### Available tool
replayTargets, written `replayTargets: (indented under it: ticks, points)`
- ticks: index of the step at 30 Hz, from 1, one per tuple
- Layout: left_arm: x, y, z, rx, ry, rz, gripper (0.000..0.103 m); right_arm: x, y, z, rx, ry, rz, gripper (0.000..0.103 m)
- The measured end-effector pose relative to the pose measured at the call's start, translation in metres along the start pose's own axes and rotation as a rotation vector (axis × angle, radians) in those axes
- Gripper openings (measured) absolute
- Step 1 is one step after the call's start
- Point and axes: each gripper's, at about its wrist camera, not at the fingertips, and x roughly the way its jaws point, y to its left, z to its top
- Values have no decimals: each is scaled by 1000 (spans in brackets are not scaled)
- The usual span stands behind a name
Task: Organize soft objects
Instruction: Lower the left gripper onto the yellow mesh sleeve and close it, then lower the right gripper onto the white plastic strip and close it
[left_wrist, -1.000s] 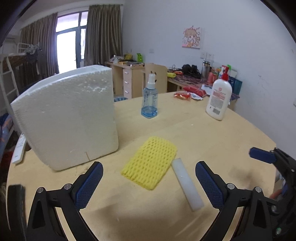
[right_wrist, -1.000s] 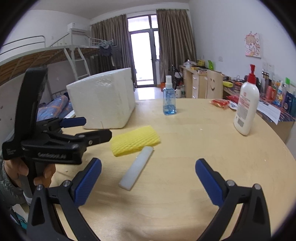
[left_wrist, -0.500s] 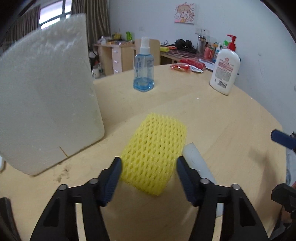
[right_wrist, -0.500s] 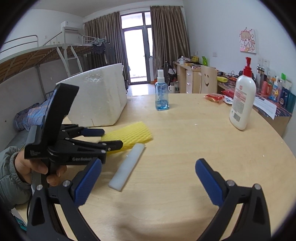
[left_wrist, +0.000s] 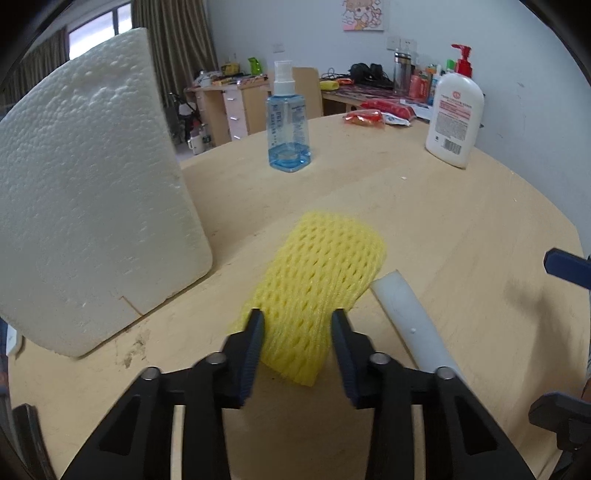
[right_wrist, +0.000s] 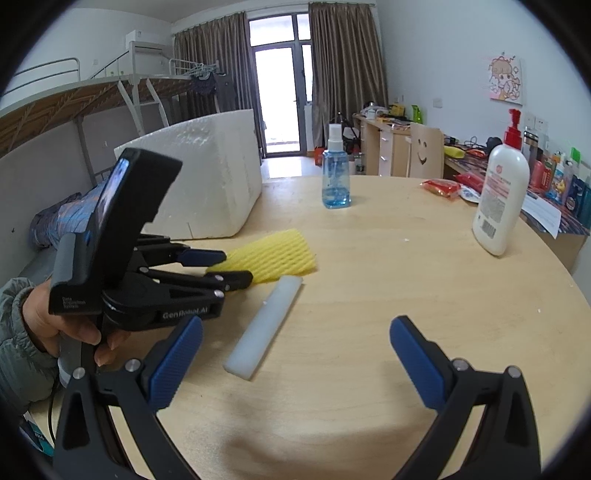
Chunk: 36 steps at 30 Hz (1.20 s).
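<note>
Nearest in the left wrist view, the left gripper (left_wrist: 295, 332) has its blue-padded jaws closing on the near end of the yellow foam mesh sleeve (left_wrist: 317, 273), with the sleeve between them and the pads already touching its two long edges, which look slightly pinched. Gripping across the narrow width suits a limp, squashy piece: I judge this end-on hold lets the sleeve be lifted without crumpling its whole length. The sleeve lies flat on the round pale wooden surface (left_wrist: 443, 221), its long axis running away from the left gripper and leaning slightly to the right, the far end pointing roughly towards the white pump bottle (left_wrist: 453, 107).

Just beside the sleeve, on its right, lies the white flat foam strip (left_wrist: 410, 321), its far end at the sleeve's edge, though I cannot tell whether they touch; its long axis runs nearly parallel. The right gripper (right_wrist: 295, 358) hovers above bare surface with its jaws spread wide and nothing between them, probably waiting for the strip (right_wrist: 264, 325).

Farther off, the large white polystyrene box (left_wrist: 88, 206) stands at the left, likely the place for the soft pieces. Beyond stands a clear blue spray bottle (left_wrist: 288, 125).
</note>
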Motion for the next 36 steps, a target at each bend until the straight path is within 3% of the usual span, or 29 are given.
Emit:
replayTargets:
  ticks: [3,7,18,21,26,31,36]
  points:
    - [-3,9,-2,-36,-9,-4,19,3,1,0,1,12,-2,102]
    - [-6,20,-5,-97,-20,-37,19,7,6,2,-7,27,-3,102]
    - [-13,26,-11,-139,-28,-56,19,33,18,4,-36,103,-15,102]
    - [-13,26,-11,-143,-27,-62,19,38,16,5,-33,123,-30,97]
    - [-13,27,-11,-148,-26,-65,19,51,19,3,-24,201,-11,75]
    - [-13,26,-12,-149,-25,-67,19,57,22,0,-35,237,-32,73]
    - [-12,27,-11,-150,-25,-69,19,58,25,-1,-48,249,-67,60]
